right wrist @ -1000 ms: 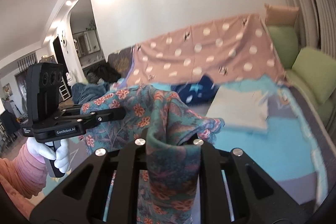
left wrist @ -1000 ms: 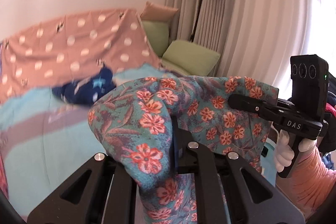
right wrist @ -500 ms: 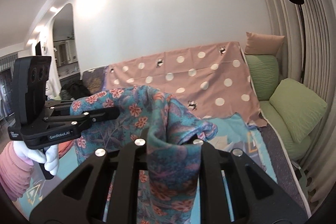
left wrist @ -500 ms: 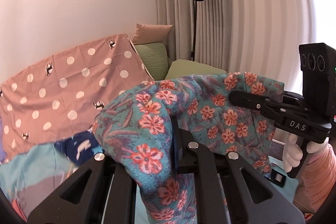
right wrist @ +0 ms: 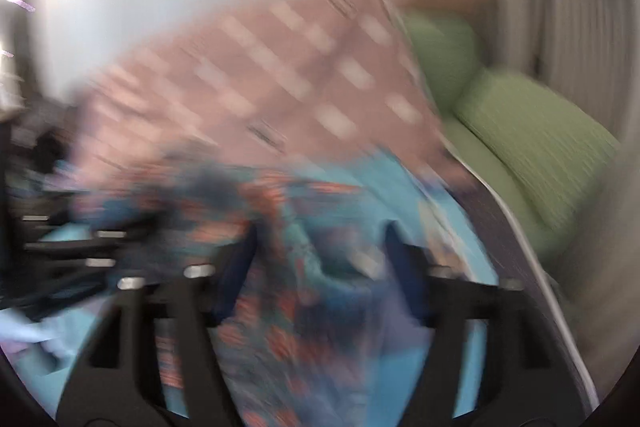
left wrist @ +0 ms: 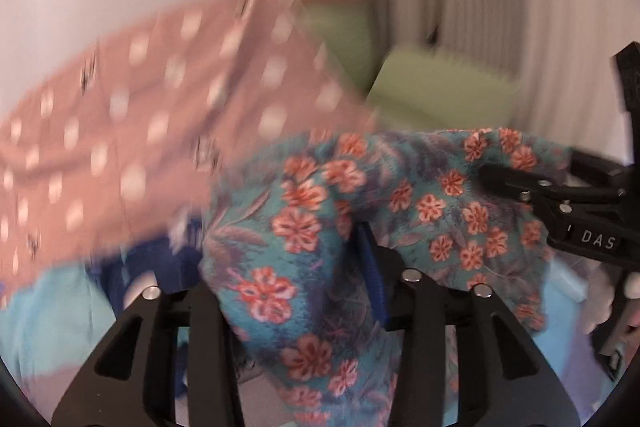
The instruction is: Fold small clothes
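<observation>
We hold the soft teal cloth with orange flowers [left wrist: 400, 195] up in the air; our left claw [left wrist: 356, 251] pinches its top edge, our right claw [right wrist: 320, 247] looks spread apart. It feels light and floppy, so grab corners

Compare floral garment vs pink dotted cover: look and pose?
The floral garment is teal with orange flowers; the pink dotted cover is pink with pale dots. The garment hangs bunched, gripped in the left tool; the cover is draped flat behind it. Both are patterned fabric.
</observation>
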The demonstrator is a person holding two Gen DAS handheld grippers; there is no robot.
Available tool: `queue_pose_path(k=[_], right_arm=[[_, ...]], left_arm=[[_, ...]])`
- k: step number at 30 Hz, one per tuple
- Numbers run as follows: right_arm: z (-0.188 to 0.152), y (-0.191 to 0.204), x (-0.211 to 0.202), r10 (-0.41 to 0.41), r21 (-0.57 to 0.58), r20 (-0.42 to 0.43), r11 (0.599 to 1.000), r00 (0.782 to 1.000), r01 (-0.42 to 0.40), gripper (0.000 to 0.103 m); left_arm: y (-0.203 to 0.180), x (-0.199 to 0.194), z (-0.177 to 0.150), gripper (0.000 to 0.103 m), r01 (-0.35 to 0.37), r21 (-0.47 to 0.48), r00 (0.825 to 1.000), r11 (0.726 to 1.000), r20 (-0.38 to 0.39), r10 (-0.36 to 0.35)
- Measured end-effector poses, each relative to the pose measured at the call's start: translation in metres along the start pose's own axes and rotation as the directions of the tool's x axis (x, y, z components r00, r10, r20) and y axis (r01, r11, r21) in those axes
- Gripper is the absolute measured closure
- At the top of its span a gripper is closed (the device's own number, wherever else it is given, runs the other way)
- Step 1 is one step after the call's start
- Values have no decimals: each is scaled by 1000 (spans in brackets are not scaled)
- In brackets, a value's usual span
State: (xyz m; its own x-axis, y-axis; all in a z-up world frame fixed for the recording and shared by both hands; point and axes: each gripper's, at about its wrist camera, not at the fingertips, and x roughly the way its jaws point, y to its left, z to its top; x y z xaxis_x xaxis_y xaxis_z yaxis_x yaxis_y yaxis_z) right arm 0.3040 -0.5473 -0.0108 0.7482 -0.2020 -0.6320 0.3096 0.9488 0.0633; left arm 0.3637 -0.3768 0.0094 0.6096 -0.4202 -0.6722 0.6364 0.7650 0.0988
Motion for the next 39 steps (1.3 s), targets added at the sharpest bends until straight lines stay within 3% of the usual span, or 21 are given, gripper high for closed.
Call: queue_pose_path(k=[2,4,8,12,15,22,26,29,31,39], right_arm=[[-21,-2,34,-35,19,-100,999,994,37,45],[-53,-3,52,30,54,-152,998,988,-22,45],[-91,2,50,24,27,-138,999,990,-20,45],[-107,2,16,-14,14,-103,1000,995,16,45],[-111,1,-23,2,-3,-70,1000,998,-2,45],[-134,9,-111,44,9,-15,999,999,-43,44],[-156,25,-172,-47,42,-19,998,999,48,32],[-173,33,-208,-27,82,5,996,1000,27,27],[-183,39,-234,-19,103,31,995,999,16,24],[-204,72,-298,-55,39,97,998,994,52,16]], left_arm=[[14,42,-29,59,-44,-48,990,998,-133,37],[23,51,-53,58,-27,-55,988,998,-152,18],[36,40,-81,53,13,-57,992,998,-122,-20],[37,20,-89,52,14,-46,993,999,-116,-20],[31,-6,-98,51,18,-44,995,999,-97,-23],[19,-80,-128,42,109,-144,993,984,-37,-115],[2,-136,-145,26,66,-138,997,988,56,-59],[-10,-182,-158,8,21,-138,989,990,148,-1],[-15,-204,-166,2,-21,-143,981,989,189,48],[-33,-271,-207,1,-112,-156,960,981,237,147]])
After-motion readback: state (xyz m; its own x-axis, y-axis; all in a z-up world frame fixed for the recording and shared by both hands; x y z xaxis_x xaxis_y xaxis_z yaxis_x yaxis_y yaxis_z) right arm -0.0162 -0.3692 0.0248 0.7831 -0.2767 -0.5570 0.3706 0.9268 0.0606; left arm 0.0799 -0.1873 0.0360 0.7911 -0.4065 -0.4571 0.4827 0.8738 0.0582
